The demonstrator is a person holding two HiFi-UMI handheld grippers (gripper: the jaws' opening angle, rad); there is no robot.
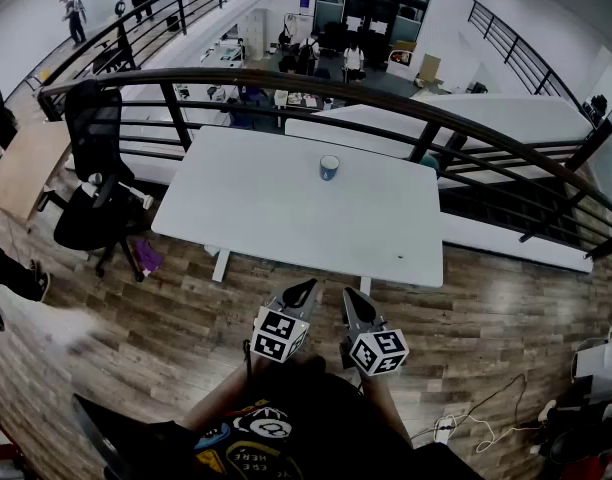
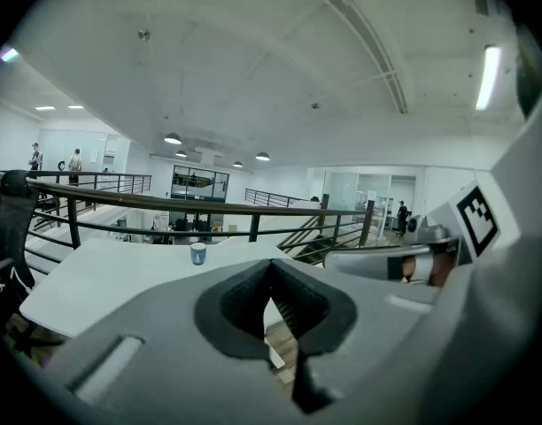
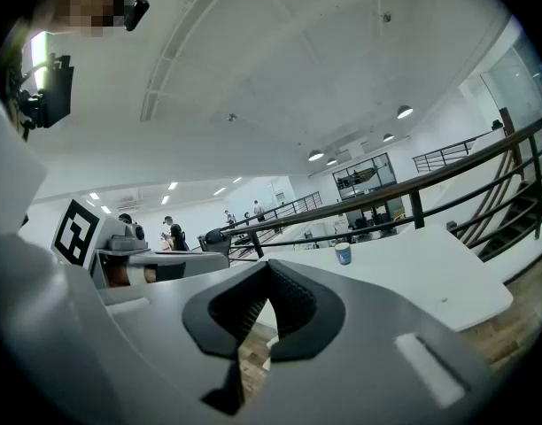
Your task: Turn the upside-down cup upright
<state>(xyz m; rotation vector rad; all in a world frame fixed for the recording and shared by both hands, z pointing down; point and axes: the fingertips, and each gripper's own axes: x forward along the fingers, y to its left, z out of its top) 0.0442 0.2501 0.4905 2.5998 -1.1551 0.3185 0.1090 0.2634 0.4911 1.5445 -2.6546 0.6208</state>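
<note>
White table (image 1: pixel 266 208) holds the cup (image 1: pixel 329 167) well beyond left gripper (image 1: pixel 307 287) and right gripper (image 1: pixel 352 297), both with jaws together.

One blue cup (image 1: pixel 329 167), one white tabletop (image 1: pixel 256 213), one black office chair (image 1: pixel 94 183), and two grippers: left gripper (image 1: pixel 307 287), right gripper (image 1: pixel 353 297).

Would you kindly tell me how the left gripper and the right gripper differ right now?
The left gripper leans rightward, the right gripper leftward. In their own views the cup shows left of the left gripper's jaws, but right of the right gripper's. Both are shut, empty, short of the table.
</note>
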